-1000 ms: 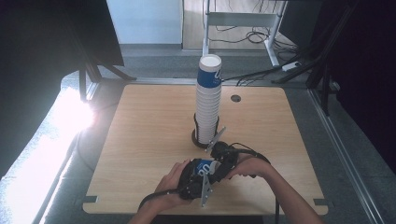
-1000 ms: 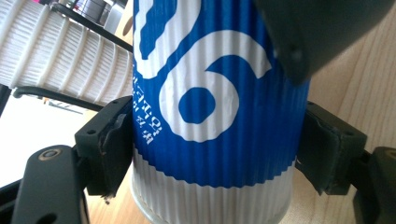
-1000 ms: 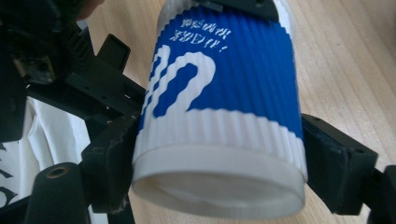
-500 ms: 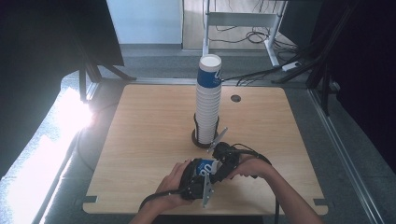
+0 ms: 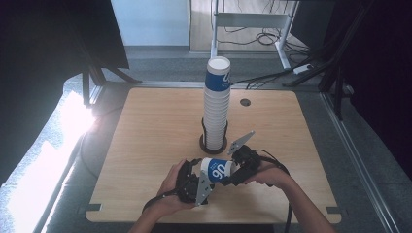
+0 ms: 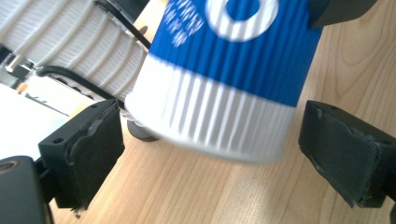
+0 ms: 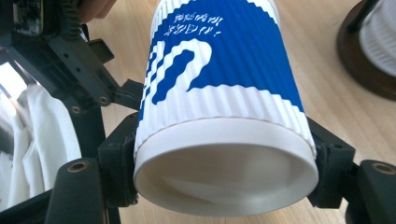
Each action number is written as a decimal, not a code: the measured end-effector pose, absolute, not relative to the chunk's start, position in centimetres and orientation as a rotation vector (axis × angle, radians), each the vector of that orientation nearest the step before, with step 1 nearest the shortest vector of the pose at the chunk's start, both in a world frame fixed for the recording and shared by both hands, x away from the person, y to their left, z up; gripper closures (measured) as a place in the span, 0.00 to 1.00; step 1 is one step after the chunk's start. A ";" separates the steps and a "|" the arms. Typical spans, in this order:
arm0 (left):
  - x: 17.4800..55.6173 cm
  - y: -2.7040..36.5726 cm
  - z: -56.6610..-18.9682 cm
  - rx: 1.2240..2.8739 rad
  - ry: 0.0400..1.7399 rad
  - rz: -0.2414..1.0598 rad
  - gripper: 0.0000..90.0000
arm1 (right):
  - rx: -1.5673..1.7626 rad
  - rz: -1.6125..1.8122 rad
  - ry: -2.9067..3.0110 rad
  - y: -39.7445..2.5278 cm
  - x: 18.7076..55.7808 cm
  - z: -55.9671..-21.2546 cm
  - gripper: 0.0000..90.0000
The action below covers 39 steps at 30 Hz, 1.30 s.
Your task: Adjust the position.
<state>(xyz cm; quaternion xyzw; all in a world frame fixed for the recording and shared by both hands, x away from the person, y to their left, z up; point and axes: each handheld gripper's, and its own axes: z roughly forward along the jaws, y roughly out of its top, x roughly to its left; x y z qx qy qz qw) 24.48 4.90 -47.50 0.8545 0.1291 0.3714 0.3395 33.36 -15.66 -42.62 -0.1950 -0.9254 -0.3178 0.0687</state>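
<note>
A blue-and-white ribbed paper cup (image 5: 218,170) lies on its side just above the table, near the front edge, between my two grippers. In the right gripper view the cup (image 7: 219,93) points its open rim at the camera. My right gripper (image 7: 224,158) is shut on the cup, one jaw pressing each side just below the rim. In the left gripper view the cup's (image 6: 224,70) base end sits between the jaws. My left gripper (image 6: 210,144) is open, with a small gap at each pad. In the high view the left gripper (image 5: 201,174) is left of the cup and the right gripper (image 5: 235,167) is on its right.
A tall stack of the same cups (image 5: 216,104) stands in a black wire holder (image 5: 213,144) at the table's middle, just behind the grippers. A cable hole (image 5: 245,102) lies at the back right. Bare wood (image 5: 145,131) spreads to the left and right.
The two grippers have drawn slightly apart, and the cup now shows lying sideways between them. The stack has not moved.
</note>
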 end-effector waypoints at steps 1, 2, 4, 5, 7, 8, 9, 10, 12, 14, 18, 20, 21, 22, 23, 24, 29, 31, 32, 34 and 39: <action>24.5 5.2 -47.3 2.210 0.352 0.944 0.08 | -0.598 -0.973 -2.784 -15.8 33.3 -42.6 0.31; 24.6 5.4 -47.2 2.196 0.364 0.921 0.08 | -0.606 -1.006 -2.782 -16.1 33.2 -42.6 0.31; 24.7 5.9 -47.1 2.180 0.389 0.879 0.08 | -0.607 -1.062 -2.780 -16.4 33.1 -42.6 0.31; 24.9 6.2 -47.1 2.168 0.411 0.841 0.08 | -0.605 -1.089 -2.780 -16.5 33.0 -42.6 0.31; 25.1 6.9 -47.0 2.135 0.450 0.752 0.08 | -0.604 -1.164 -2.775 -16.8 32.7 -42.7 0.31; 25.2 7.2 -46.9 2.120 0.466 0.717 0.08 | -0.612 -1.228 -2.758 -17.1 32.5 -42.6 0.31; 25.3 7.5 -46.9 2.098 0.487 0.670 0.08 | -0.612 -1.261 -2.750 -17.2 32.4 -42.6 0.31; 25.5 7.8 -46.9 2.072 0.506 0.626 0.08 | -0.608 -1.297 -2.742 -17.4 32.3 -42.6 0.31; 25.7 8.2 -46.8 2.033 0.540 0.554 0.08 | -0.610 -1.382 -2.733 -17.7 32.0 -42.7 0.31; 25.9 8.7 -46.6 1.985 0.571 0.465 0.08 | -0.618 -1.447 -2.713 -17.9 31.8 -43.0 0.31; 26.4 9.4 -46.5 1.900 0.631 0.321 0.08 | -0.635 -1.592 -2.689 -18.0 31.1 -43.8 0.31; 26.5 9.6 -46.5 1.878 0.646 0.287 0.07 | -0.644 -1.641 -2.684 -18.0 30.9 -44.2 0.31; 26.6 9.7 -46.5 1.858 0.655 0.258 0.07 | -0.648 -1.663 -2.679 -18.0 30.8 -44.3 0.31; 26.7 9.8 -46.4 1.842 0.663 0.233 0.07 | -0.654 -1.691 -2.668 -18.0 30.6 -44.6 0.31; 26.8 9.8 -46.4 1.827 0.670 0.210 0.07 | -0.657 -1.716 -2.662 -18.0 30.5 -44.9 0.31; 26.9 9.9 -46.4 1.814 0.677 0.188 0.07 | -0.659 -1.744 -2.658 -17.9 30.4 -45.1 0.31; 27.4 10.1 -46.8 1.751 0.727 0.095 0.06 | -0.700 -1.846 -2.626 -17.9 30.0 -46.2 0.31; 27.5 10.1 -46.9 1.748 0.735 0.090 0.07 | -0.710 -1.880 -2.612 -17.9 29.8 -46.6 0.31; 27.5 10.1 -47.0 1.745 0.737 0.086 0.07 | -0.716 -1.889 -2.606 -17.9 29.8 -46.7 0.31; 27.6 10.0 -47.0 1.726 0.741 0.056 0.07 | -0.719 -1.928 -2.593 -17.9 29.6 -46.9 0.31; 28.0 9.7 -47.1 1.666 0.749 -0.057 0.06 | -0.724 -2.000 -2.565 -17.8 29.1 -47.3 0.31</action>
